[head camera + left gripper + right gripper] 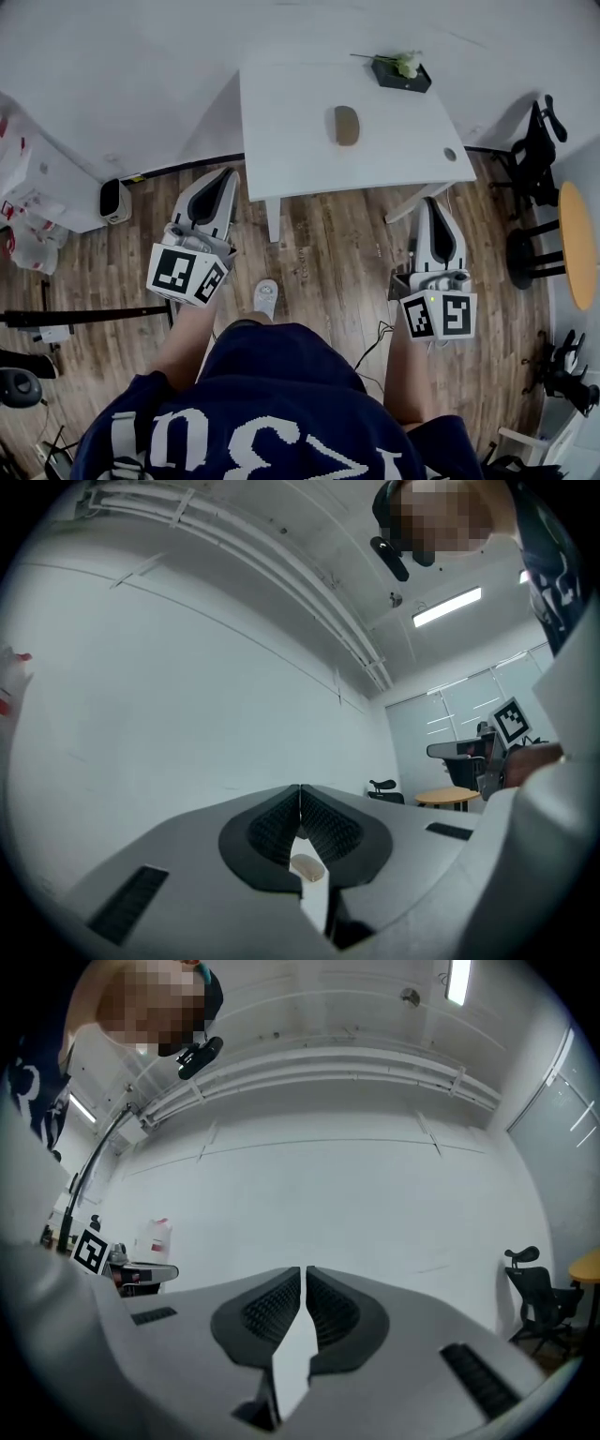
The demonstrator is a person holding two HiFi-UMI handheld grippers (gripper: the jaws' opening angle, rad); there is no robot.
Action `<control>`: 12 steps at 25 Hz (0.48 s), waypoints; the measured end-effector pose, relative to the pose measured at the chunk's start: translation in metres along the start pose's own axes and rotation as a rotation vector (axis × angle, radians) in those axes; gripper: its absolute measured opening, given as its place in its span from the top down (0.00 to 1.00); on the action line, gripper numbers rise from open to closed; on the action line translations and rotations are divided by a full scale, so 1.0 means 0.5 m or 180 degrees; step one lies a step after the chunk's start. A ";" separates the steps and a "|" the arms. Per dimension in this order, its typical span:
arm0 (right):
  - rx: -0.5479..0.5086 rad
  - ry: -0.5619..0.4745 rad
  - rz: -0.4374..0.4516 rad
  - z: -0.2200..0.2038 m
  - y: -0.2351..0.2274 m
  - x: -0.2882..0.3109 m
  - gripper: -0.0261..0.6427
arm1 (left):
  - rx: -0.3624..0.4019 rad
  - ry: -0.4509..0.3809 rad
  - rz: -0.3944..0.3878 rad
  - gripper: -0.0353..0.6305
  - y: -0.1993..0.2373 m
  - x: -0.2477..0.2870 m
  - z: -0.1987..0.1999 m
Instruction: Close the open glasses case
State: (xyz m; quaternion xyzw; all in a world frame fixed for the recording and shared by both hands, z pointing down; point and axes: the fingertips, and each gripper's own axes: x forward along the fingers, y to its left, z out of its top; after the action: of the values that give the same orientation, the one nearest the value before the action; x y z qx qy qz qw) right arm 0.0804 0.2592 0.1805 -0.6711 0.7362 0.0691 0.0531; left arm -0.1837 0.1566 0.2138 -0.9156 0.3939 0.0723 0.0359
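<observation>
On the white table, near its middle, a brown oval glasses case is seen lying flat, with a black planter of pale flowers set at the far right corner; whether the case's lid is up cannot be made out. Short of the table's near edge, over the wood floor, the left gripper and the right gripper are held well apart from the case, one on each side. Both pairs of jaws are noted closed, the left's tips meeting and the right's parted by only a hairline slit, with nothing gripped.
</observation>
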 end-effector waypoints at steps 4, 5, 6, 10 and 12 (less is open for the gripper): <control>-0.0010 -0.0022 -0.0099 -0.006 -0.010 0.100 0.90 | 0.0007 -0.0032 -0.0134 0.93 0.069 0.096 -0.002; -0.0012 -0.0032 -0.0128 -0.007 -0.012 0.123 0.90 | 0.0012 -0.0040 -0.0170 0.92 0.085 0.118 -0.002; -0.0013 -0.0038 -0.0157 -0.009 -0.013 0.145 0.90 | 0.0014 -0.0046 -0.0206 0.93 0.101 0.138 -0.004; -0.0033 0.0022 -0.0204 -0.034 -0.009 0.217 0.90 | 0.0005 -0.0039 -0.0306 0.92 0.152 0.203 -0.021; -0.0063 0.0086 -0.0207 -0.050 -0.009 0.243 0.90 | -0.0012 -0.0001 -0.0335 0.93 0.169 0.227 -0.035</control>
State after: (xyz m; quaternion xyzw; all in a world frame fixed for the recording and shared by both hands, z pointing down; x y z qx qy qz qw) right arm 0.0740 0.1355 0.1841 -0.6961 0.7139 0.0656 0.0387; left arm -0.1662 0.0149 0.2121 -0.9351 0.3450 0.0712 0.0381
